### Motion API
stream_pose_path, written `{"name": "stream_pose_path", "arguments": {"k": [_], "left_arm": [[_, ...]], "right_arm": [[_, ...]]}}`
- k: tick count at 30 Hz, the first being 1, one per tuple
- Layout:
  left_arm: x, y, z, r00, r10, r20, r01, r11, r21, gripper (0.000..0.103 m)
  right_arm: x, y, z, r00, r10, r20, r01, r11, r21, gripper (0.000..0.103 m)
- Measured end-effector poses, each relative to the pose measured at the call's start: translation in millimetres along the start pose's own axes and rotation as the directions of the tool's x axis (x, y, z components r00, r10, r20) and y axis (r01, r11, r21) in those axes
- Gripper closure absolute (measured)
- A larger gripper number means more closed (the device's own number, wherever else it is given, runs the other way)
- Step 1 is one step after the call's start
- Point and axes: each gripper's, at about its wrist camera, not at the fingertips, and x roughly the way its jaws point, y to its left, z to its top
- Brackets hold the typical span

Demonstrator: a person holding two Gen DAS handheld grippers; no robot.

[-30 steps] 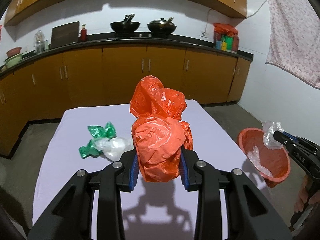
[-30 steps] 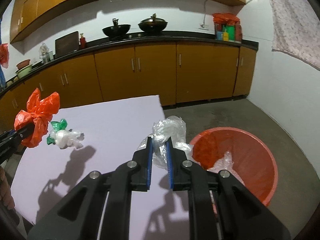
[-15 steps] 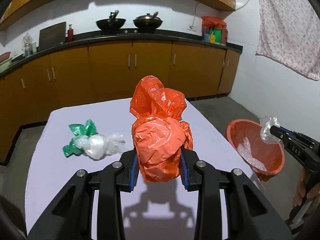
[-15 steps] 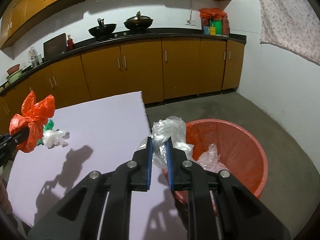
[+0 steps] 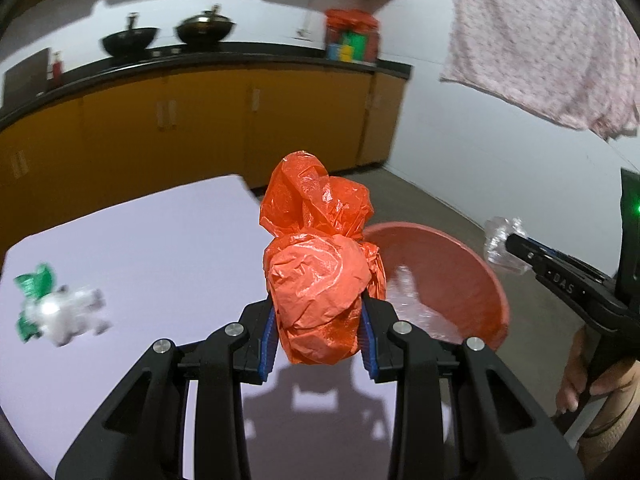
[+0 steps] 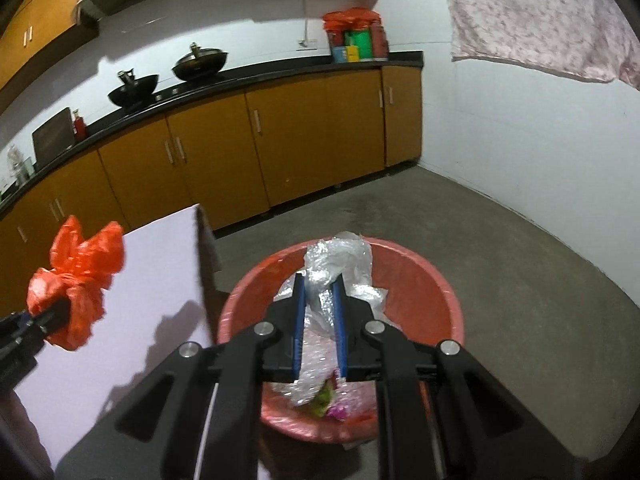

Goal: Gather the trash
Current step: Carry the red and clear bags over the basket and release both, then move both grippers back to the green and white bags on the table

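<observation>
While our right gripper grips clear plastic above the red basin, our left gripper clamps an orange bag beside it; next we release both.

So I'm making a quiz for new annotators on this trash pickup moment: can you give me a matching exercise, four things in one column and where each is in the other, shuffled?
Things:
1. crumpled orange plastic bag
2. clear crinkled plastic wrap
3. green and white plastic bundle
4. round red plastic tub

Places:
A. lying on the pale lilac table
B. clamped in the right gripper
C. standing on the concrete floor beside the table
D. clamped in the left gripper

Pairs: 1-D, 2-B, 3-A, 4-C
</observation>
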Motion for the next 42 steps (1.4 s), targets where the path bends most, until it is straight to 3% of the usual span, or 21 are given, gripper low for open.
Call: {"name": "stream_pose_path", "arguments": {"k": [8, 17, 19, 22, 25, 27, 34, 42], "left_arm": [[53.2, -40.1, 4.4, 0.993, -0.09, -0.077, 0.093, 0.995, 0.037, 0.069], [81.6, -61.3, 4.3, 0.98, -0.152, -0.125, 0.163, 0.984, 0.075, 0.068], [87.8, -65.2, 3.8, 0.976, -0.164, -0.145, 0.176, 0.981, 0.081, 0.067], [92.6, -65.6, 1.3, 0.974, -0.165, -0.155, 0.178, 0.981, 0.08, 0.055], [92.8, -61.0, -1.2, 0.972, -0.172, -0.159, 0.183, 0.981, 0.061, 0.049], [92.7, -57.0, -3.1, 0.973, -0.165, -0.162, 0.176, 0.983, 0.056, 0.047], [80.9, -33.0, -3.2, 0.983, -0.123, -0.138, 0.126, 0.992, 0.013, 0.042], [45.6, 13.7, -8.8, 0.997, -0.014, -0.076, 0.011, 0.999, -0.041, 0.038]], "right_arm": [[19.2, -25.2, 6.5, 1.0, -0.004, 0.01, 0.004, 0.999, 0.038, 0.089], [37.2, -44.7, 19.4, 0.999, 0.03, 0.026, -0.032, 0.996, 0.085, 0.088], [39.4, -48.0, 20.7, 0.999, 0.043, 0.029, -0.045, 0.995, 0.094, 0.085], [42.3, -50.3, 19.6, 0.998, 0.047, 0.028, -0.05, 0.993, 0.103, 0.081], [45.0, -50.3, 18.5, 0.999, 0.042, 0.027, -0.044, 0.994, 0.1, 0.068], [45.0, -49.3, 16.0, 0.999, 0.034, 0.028, -0.037, 0.994, 0.099, 0.062], [42.7, -44.9, 13.1, 0.999, 0.03, 0.028, -0.033, 0.994, 0.102, 0.059], [41.9, -10.8, 12.6, 0.997, 0.077, 0.023, -0.078, 0.996, 0.045, 0.055]]}}
